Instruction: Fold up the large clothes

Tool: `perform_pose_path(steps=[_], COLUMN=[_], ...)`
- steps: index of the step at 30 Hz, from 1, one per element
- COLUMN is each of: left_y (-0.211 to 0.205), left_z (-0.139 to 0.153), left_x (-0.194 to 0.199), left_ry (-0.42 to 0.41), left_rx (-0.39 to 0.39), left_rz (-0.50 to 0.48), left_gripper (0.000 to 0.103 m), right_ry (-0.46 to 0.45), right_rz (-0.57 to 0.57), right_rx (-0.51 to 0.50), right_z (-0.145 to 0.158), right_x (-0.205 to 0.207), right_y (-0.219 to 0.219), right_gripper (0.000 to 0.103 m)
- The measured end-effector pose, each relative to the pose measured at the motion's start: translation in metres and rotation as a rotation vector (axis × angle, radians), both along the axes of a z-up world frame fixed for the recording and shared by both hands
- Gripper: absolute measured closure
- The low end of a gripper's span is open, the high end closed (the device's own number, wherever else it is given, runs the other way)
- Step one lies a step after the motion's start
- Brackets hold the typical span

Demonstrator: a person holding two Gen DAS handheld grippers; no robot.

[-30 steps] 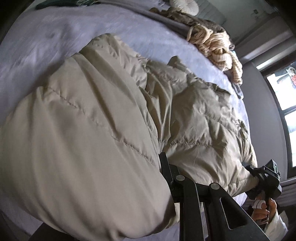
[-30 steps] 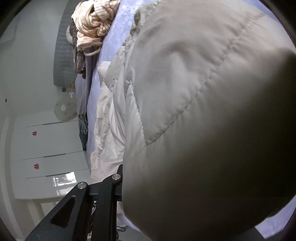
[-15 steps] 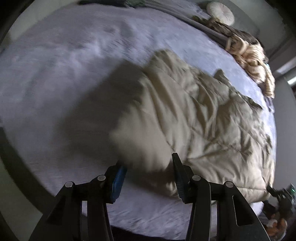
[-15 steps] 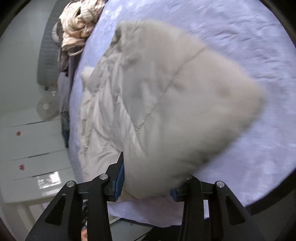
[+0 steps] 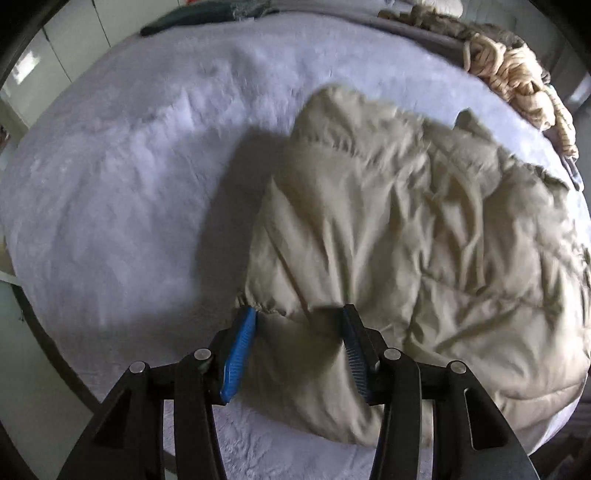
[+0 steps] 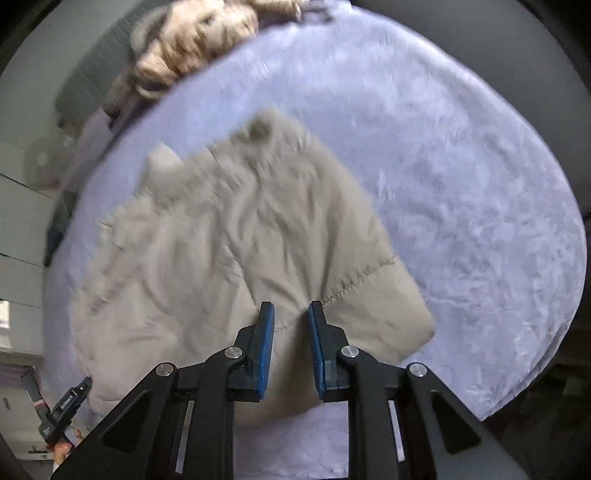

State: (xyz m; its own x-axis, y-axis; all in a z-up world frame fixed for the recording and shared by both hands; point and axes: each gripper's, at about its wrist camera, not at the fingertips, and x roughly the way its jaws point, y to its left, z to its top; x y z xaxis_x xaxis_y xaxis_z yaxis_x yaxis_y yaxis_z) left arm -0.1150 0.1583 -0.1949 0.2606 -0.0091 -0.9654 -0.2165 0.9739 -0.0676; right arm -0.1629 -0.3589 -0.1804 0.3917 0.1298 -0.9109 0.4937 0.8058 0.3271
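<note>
A beige quilted jacket [image 5: 406,240] lies spread on the lilac bed cover [image 5: 129,184]. My left gripper [image 5: 301,321] hangs over its near sleeve with the blue pads well apart. The gathered cuff [image 5: 258,306] sits between them, and neither pad presses on it. In the right wrist view the same jacket [image 6: 240,240] lies flat. My right gripper [image 6: 290,317] is above its near edge and its jaws are closing. A narrow gap is left between the pads, and a stitched seam shows through it, not pinched. A black part of the left-hand tool [image 6: 66,406] shows at the bottom left.
A heap of cream knitted clothes [image 5: 517,70] lies along the far edge of the bed, seen also as the cream heap [image 6: 192,40]. A dark garment [image 5: 192,18] lies at the far left corner. White cupboard doors [image 6: 14,229] stand beyond the bed. Bare bed cover [image 6: 461,184] spreads right of the jacket.
Both grippers were shut on bunched jacket held close to the cameras. They have let go, the jacket has dropped flat on the bed, and both views have pulled back. The right jaws have narrowed again.
</note>
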Motion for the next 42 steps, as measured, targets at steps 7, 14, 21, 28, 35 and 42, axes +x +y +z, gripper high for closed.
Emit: perform_pose_path(steps=[7, 14, 21, 28, 35, 42], left_y=[-0.001, -0.025, -0.051, -0.063, -0.075, -0.082], left_z=[0.005, 0.042, 0.069, 0.079, 0.086, 0.091], left_x=[0.006, 0.003, -0.006, -0.021, -0.037, -0.056], left_ry=[0.026, -0.026, -0.063, -0.087, -0.087, -0.081], left_rx=[0.031, -0.023, -0.036, -0.022, -0.005, 0.01], left_rz=[-0.028, -0.091, -0.137, -0.141, -0.156, -0.159], left_gripper=[0.045, 0.045, 0.045, 0.006, 0.006, 0.006], right_ry=[0.058, -0.012, -0.036, -0.045, -0.056, -0.058], right_rz=[-0.044, 0.048, 0.164, 0.225, 0.25, 0.276], right_rx=[0.083, 0.092, 0.098, 0.071, 0.071, 0.076], right_z=[-0.024, 0.018, 0.034, 0.045, 0.049, 0.051], right_x=[-0.002, 0.003, 0.013, 0.004, -0.006, -0.02], right_y=[-0.016, 0.003, 0.037, 0.049, 0.044, 0.045], right_gripper=[0.085, 0.069, 0.054, 0.048, 0.039, 0.032])
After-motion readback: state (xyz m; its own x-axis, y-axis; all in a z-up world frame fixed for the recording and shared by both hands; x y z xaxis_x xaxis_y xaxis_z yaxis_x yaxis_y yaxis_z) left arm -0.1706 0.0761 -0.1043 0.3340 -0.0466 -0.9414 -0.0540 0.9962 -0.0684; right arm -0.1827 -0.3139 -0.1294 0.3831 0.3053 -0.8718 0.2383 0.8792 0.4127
